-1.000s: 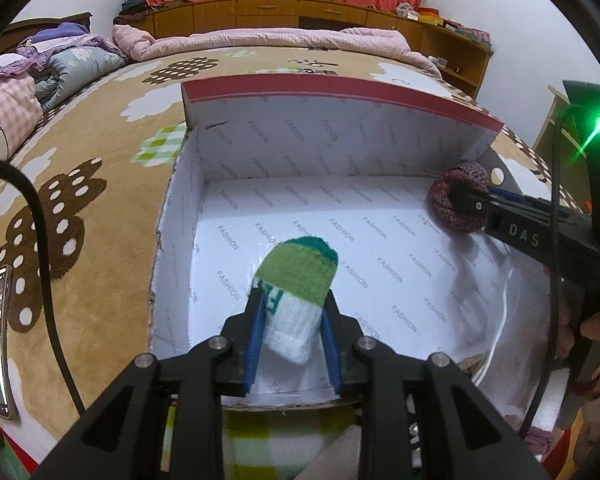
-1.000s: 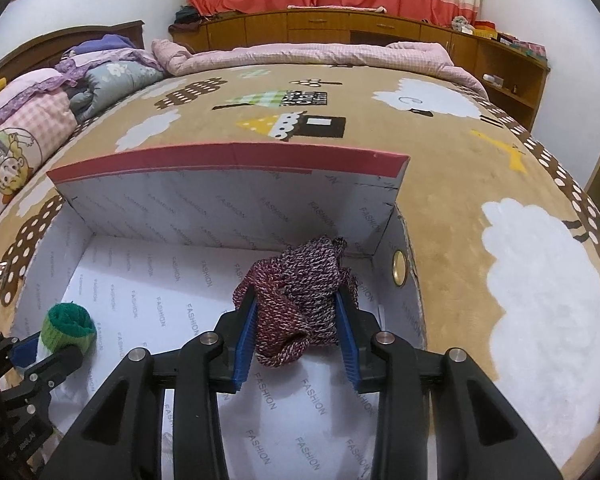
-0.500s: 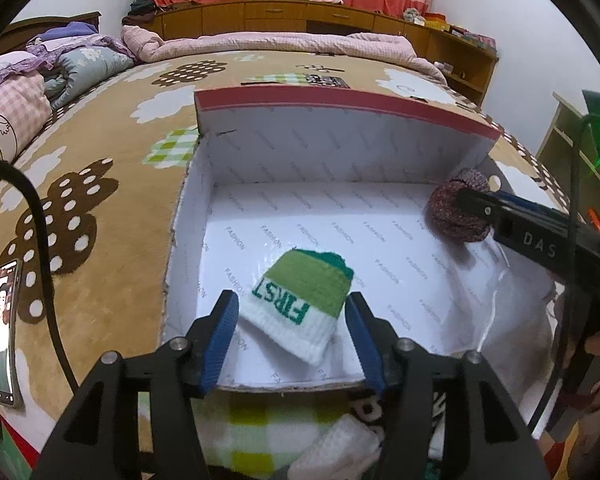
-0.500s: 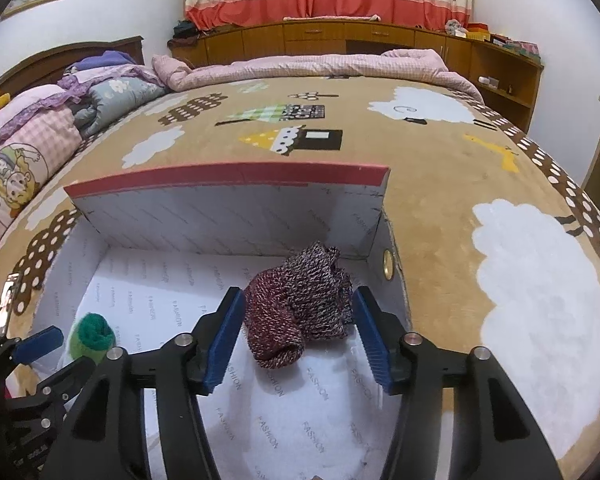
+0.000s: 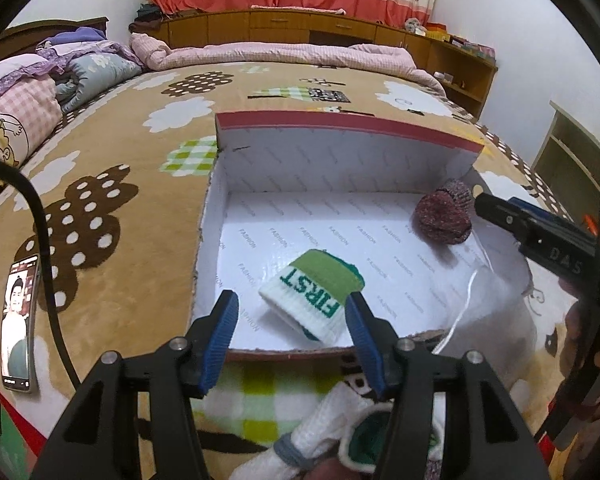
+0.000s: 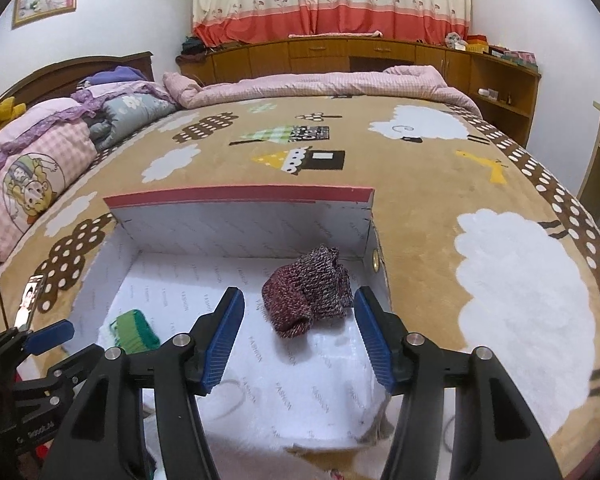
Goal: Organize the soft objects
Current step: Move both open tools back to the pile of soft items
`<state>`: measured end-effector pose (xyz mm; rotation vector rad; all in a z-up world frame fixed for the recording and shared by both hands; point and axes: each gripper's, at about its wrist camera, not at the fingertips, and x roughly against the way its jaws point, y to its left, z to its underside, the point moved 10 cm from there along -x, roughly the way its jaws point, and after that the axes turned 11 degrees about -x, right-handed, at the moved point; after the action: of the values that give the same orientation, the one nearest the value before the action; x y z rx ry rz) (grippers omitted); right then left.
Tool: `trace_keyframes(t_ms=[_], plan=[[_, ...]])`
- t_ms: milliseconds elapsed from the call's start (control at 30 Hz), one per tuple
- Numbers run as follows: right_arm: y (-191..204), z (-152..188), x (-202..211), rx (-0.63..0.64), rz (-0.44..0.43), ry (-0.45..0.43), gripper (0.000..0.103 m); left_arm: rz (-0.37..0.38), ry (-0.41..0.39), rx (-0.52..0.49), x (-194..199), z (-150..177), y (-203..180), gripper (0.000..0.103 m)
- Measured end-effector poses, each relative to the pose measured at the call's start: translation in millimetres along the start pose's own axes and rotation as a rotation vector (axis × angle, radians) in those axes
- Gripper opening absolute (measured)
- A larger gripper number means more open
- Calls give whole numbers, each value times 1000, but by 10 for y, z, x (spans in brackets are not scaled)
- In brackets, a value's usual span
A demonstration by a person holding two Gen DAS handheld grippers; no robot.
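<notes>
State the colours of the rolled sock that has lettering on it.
The rolled sock is white with green bands and green "FIRST" lettering, clearest in the left wrist view.

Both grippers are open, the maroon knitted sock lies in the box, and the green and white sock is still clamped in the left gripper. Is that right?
Not quite. The left gripper is open too: the left wrist view shows the green and white sock lying loose on the floor of the box, between the spread fingers. The right gripper is open, with the maroon sock in the box.
</notes>
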<state>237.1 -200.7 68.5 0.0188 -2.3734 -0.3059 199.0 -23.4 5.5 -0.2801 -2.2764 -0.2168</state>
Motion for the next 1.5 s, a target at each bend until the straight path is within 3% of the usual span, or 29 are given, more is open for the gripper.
trace_keyframes(t_ms=[567, 1500], plan=[[156, 222, 504, 5, -49, -11, 59, 1, -26, -5, 392, 121, -41, 59], [102, 955, 984, -3, -77, 30, 59, 16, 26, -31, 685, 644, -86, 59]])
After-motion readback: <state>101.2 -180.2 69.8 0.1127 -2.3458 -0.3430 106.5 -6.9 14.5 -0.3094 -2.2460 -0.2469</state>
